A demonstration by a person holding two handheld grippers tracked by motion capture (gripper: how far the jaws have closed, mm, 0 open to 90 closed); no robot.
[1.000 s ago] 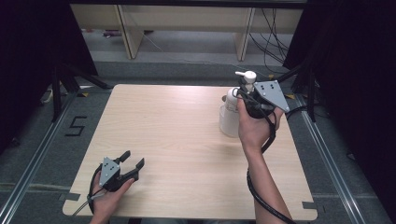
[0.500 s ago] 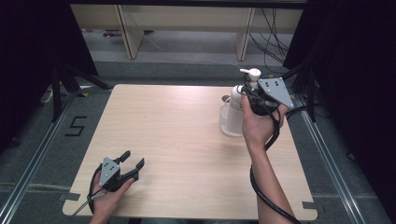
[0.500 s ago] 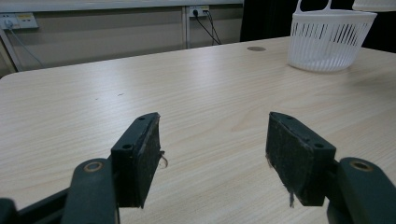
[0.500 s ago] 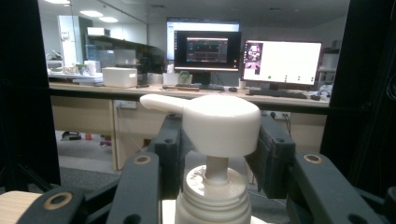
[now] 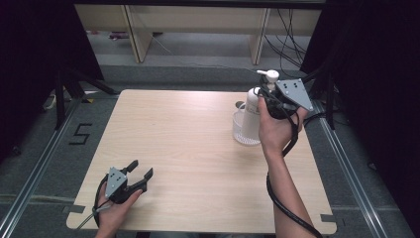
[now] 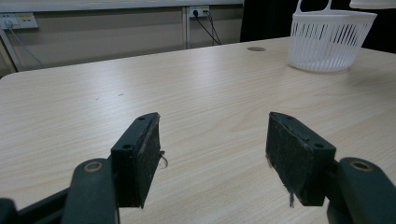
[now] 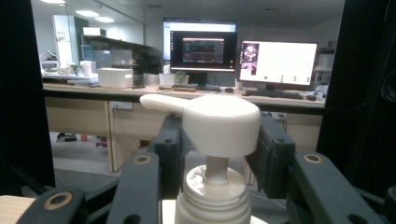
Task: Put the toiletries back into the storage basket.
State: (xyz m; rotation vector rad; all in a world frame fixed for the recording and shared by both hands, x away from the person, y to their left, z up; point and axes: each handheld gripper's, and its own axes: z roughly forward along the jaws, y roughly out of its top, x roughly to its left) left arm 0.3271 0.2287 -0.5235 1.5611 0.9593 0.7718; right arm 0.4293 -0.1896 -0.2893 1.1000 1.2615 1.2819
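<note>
Table (image 5: 198, 148) far right: right gripper (image 5: 267, 101) raised, clamping pump bottle (image 5: 253, 101) over basket (image 5: 242, 134).

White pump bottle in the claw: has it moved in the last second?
Yes, slightly. In the high view the white plastic pump bottle, held by the right claw, has drifted right and a bit upward against the white slotted plastic basket.

The light wooden bench (image 5: 188, 148) stands on a grey floor, with a black numeral five (image 5: 80, 134) marked on the floor off its left edge. Beyond the far edge stand pale wooden furniture legs (image 5: 134, 34), with cables (image 5: 292, 29) trailing down behind them. A small round hole (image 6: 256, 48) sits in the benchtop near the far right corner. Farther off, a desk carries three lit monitors (image 7: 203, 50), and wall sockets (image 6: 18, 19) line a beige wall.
</note>
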